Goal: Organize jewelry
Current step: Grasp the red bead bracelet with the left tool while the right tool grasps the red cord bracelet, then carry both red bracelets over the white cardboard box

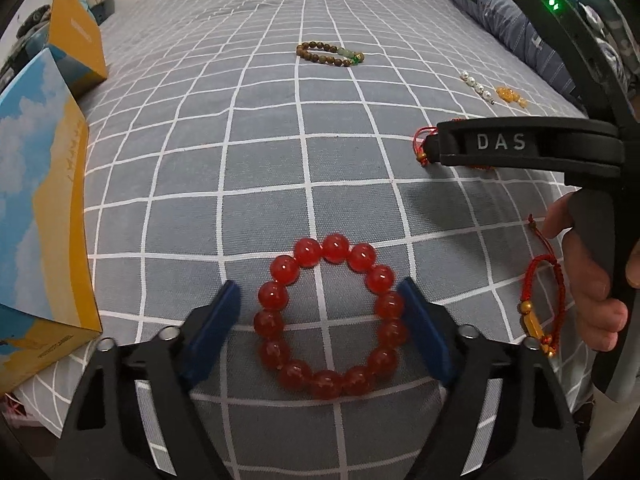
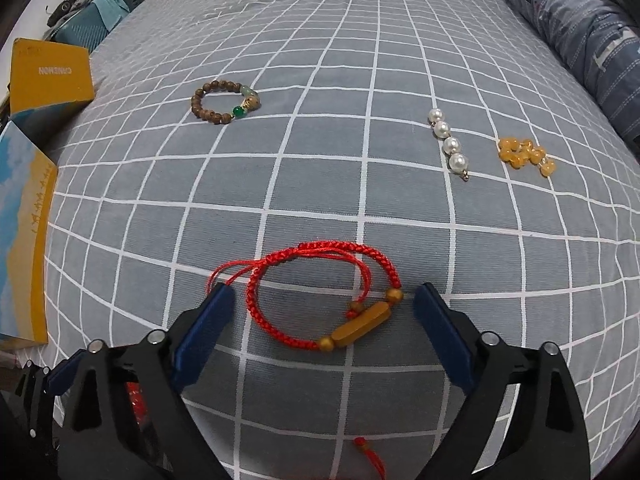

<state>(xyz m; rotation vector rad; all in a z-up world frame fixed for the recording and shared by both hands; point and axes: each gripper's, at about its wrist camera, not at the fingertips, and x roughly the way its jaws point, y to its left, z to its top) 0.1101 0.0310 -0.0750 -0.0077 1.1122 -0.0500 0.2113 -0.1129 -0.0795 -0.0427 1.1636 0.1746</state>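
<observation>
**Jewelry still scattered, both grippers poised over the first two pieces**

Sorting has barely begun, by the look of it: every piece lies loose on the grey quilt with white grid lines, and nothing seems to have reached the yellow and sky-blue cardboard boxes along the left edge of the bed.

The left gripper stands wide around the bracelet of large glossy red beads. Its right blue pad touches or nearly touches the beads, while the left one is apart from them. No firm grip is visible yet. The right gripper is likewise spread wide, straddling the braided red cord bracelet with a golden bar charm. Neither pad is touching it.

Farther up the bed wait a brown wooden bead bracelet with green stones, a short strand of four white pearls and a small heap of amber-yellow beads, well apart from one another.

Room is generous in the middle. The tight spots are the boxes on the left, a rolled blue denim-patterned blanket on the right, and the two grippers working just beside each other near the bed's front edge.
</observation>
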